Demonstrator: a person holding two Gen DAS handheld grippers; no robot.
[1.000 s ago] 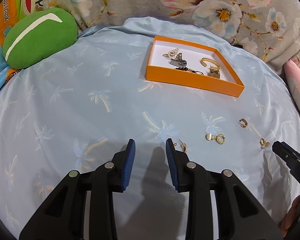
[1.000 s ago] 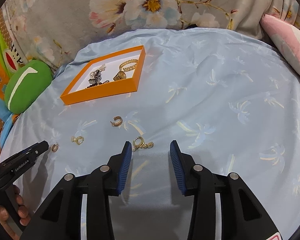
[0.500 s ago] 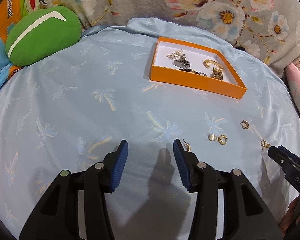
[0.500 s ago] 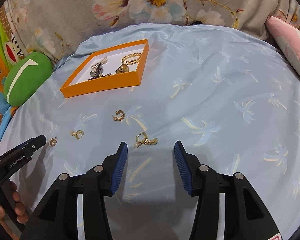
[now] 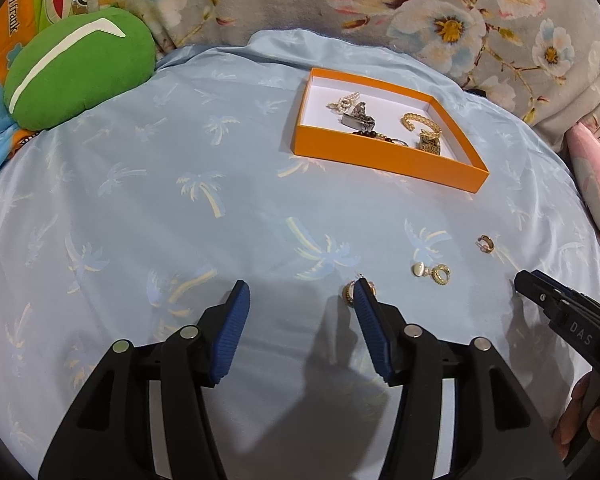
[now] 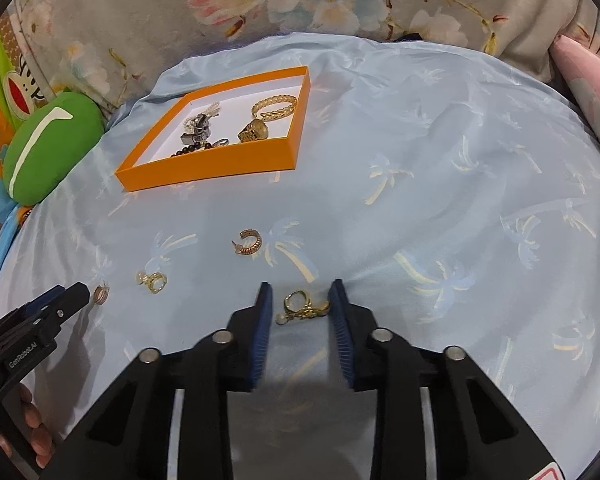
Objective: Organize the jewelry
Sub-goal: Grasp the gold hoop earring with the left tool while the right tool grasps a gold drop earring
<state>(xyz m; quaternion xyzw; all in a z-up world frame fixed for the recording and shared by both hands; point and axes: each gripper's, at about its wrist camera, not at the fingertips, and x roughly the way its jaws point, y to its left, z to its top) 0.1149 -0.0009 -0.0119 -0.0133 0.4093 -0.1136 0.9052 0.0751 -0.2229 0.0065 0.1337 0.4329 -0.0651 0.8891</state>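
An orange box (image 5: 384,162) (image 6: 208,170) on the pale blue cloth holds a gold bracelet, a watch and several other pieces. Loose gold earrings lie in front of it. My right gripper (image 6: 300,290) is low over a gold hoop earring with a pearl (image 6: 300,305). Its jaws are closing with the earring between them, and a gap still shows at the left pad. My left gripper (image 5: 300,287) (image 6: 78,294) has its jaws opening, with nothing between them. A small gold earring (image 5: 349,293) (image 6: 101,294) lies at its right fingertip, partly hidden.
A pearl-and-hoop earring (image 5: 432,272) (image 6: 153,280) and a ribbed gold hoop (image 5: 486,243) (image 6: 250,242) lie between the grippers and the box. A green cushion (image 5: 76,68) sits far left, a pink pillow (image 5: 594,184) far right, floral fabric behind.
My left jaws have spread wider while the hand stayed put. My right gripper moved forward over the pearl hoop earring, and its jaws narrowed around it.
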